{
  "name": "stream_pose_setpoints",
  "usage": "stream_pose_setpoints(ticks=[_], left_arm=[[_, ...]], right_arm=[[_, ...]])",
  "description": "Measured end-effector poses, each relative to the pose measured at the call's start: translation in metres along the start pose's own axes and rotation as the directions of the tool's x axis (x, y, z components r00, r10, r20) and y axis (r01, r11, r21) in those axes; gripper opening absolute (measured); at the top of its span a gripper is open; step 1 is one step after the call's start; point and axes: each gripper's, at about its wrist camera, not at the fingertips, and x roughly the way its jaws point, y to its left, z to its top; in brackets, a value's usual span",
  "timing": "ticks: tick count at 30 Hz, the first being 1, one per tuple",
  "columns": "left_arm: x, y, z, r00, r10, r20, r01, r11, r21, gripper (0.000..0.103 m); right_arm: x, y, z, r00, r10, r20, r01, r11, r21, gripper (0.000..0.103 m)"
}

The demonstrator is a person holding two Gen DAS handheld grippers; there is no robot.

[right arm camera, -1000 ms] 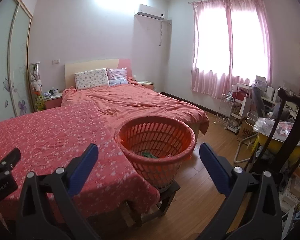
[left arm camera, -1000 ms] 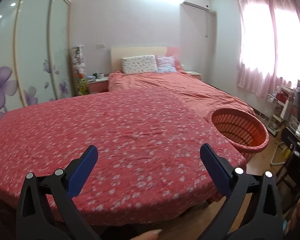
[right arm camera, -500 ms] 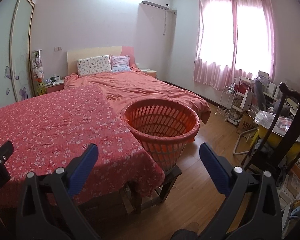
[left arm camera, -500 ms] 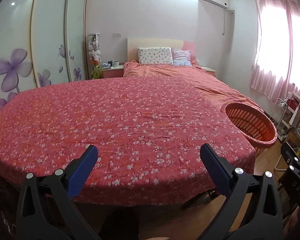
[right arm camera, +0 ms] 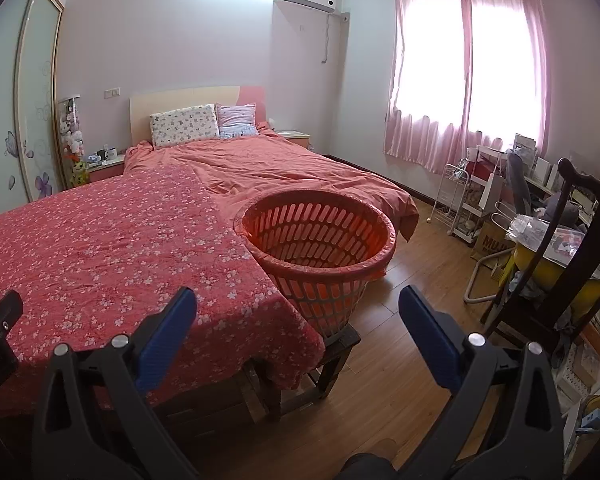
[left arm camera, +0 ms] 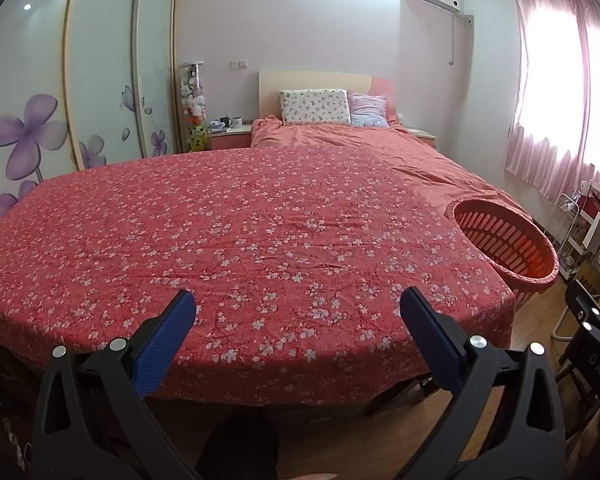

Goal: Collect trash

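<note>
An orange slatted plastic basket (right arm camera: 320,248) stands on a low wooden stool at the right corner of a table covered with a red flowered cloth (right arm camera: 100,248). It also shows at the right in the left wrist view (left arm camera: 504,240). Its inside is hidden from here. My left gripper (left arm camera: 296,320) is open and empty, held back from the near edge of the red flowered cloth (left arm camera: 240,240). My right gripper (right arm camera: 298,320) is open and empty, in front of the basket and apart from it. No trash shows on the cloth.
A bed with an orange cover (right arm camera: 284,168) lies behind the table. A dark wooden chair (right arm camera: 572,248), a white wire rack (right arm camera: 464,200) and a cluttered desk stand at the right. A wardrobe with flower panels (left arm camera: 80,92) lines the left wall. Wooden floor (right arm camera: 400,360) lies below.
Both grippers have drawn back and away from the table and basket, so both look farther off. The left view has swung left. Both grippers stay open.
</note>
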Motion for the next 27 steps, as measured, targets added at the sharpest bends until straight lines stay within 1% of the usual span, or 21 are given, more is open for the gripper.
stream_pose_setpoints(ticks=[15, 27], left_arm=[[-0.0062, -0.001, 0.0033, 1.0, 0.012, 0.024, -0.012, 1.0, -0.012, 0.101], [-0.0043, 0.0002, 0.0049, 1.0, 0.012, 0.011, -0.012, 1.0, -0.012, 0.101]], right_arm=[[0.0056, 0.0022, -0.0021, 1.0, 0.011, -0.009, -0.011, 1.0, -0.005, 0.099], [0.0062, 0.0024, -0.0029, 1.0, 0.013, -0.011, -0.013, 1.0, -0.003, 0.099]])
